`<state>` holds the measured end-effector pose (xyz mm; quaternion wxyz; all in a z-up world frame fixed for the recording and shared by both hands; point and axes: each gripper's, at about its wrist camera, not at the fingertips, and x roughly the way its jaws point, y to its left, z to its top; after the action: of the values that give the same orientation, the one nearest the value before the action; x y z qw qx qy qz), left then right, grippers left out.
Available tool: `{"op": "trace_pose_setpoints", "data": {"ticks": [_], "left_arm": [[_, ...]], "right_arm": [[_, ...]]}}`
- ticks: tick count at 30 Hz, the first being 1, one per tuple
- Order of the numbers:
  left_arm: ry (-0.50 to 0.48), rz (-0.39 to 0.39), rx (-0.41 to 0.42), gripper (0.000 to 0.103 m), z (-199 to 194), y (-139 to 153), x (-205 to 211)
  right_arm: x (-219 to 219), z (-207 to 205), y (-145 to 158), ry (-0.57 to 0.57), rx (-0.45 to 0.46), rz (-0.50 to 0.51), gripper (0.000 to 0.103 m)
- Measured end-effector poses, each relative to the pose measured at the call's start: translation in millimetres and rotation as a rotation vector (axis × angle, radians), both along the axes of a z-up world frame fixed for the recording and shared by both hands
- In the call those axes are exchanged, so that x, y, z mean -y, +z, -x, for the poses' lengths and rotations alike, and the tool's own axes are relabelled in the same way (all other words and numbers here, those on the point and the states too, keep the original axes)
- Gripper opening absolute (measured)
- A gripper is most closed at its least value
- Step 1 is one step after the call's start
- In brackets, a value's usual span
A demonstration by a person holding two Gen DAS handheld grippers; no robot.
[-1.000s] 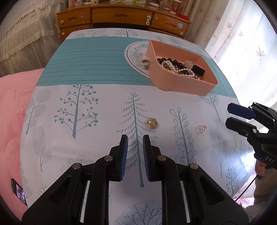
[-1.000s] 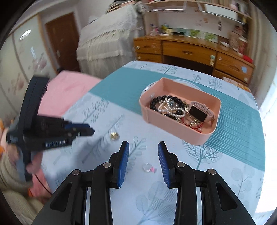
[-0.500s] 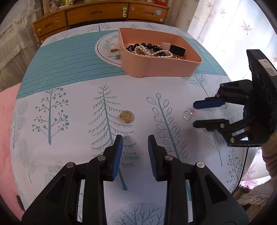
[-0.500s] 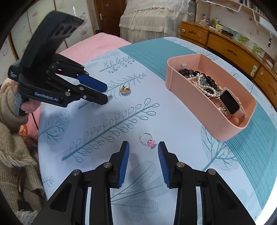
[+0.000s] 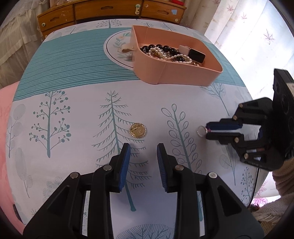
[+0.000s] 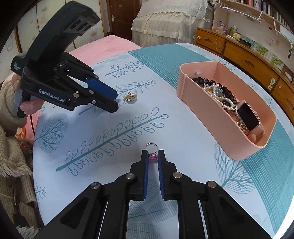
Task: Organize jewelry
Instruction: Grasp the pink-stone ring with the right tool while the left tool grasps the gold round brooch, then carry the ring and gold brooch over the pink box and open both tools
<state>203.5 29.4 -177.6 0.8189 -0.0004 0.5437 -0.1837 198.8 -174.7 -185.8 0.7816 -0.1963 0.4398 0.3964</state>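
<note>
A silver ring with a pink stone [image 6: 152, 156] lies on the tablecloth. My right gripper [image 6: 153, 156] has its jaws narrowed around the pink stone; in the left wrist view the ring [image 5: 201, 130] sits at the right gripper's [image 5: 208, 131] tips. A gold round brooch [image 5: 138, 130] lies just ahead of my left gripper [image 5: 143, 149], which is open and empty; it also shows in the right wrist view [image 6: 130, 97] next to the left gripper [image 6: 114, 100]. A pink tray [image 5: 183, 73] holds beads, pearls and a watch [image 6: 248, 115].
A round plate [image 5: 117, 47] lies behind the tray's left end. A wooden dresser [image 5: 110, 11] stands beyond the table. A pink bed [image 6: 102, 47] is at the far left side. The table edge runs close on the right [image 5: 257, 165].
My right gripper moved forward onto the ring and its jaws narrowed around the pink stone. My left gripper moved closer to the gold brooch and opened wider.
</note>
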Motion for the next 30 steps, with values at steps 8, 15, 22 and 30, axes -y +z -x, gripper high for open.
{"op": "trace_pose_setpoints", "data": {"ticks": [8, 15, 22, 30], "left_arm": [[0.051, 0.006, -0.009, 0.027, -10.2, -0.3, 4.1], [0.086, -0.110, 0.040, 0.026, -14.2, -0.3, 29.6], [0.099, -0.158, 0.044, 0.026, -21.4, -1.0, 40.8], [0.115, -0.132, 0.039, 0.016, -21.9, -0.5, 34.8]], "right_arm": [[3.9, 14.7, 0.0, -0.065, -0.008, -0.061, 0.010], [12.3, 26.9, 3.9, -0.115, -0.013, -0.117, 0.010], [17.3, 28.9, 9.1, -0.138, -0.014, -0.172, 0.010], [22.6, 29.3, 12.2, -0.164, -0.019, -0.222, 0.010]]}}
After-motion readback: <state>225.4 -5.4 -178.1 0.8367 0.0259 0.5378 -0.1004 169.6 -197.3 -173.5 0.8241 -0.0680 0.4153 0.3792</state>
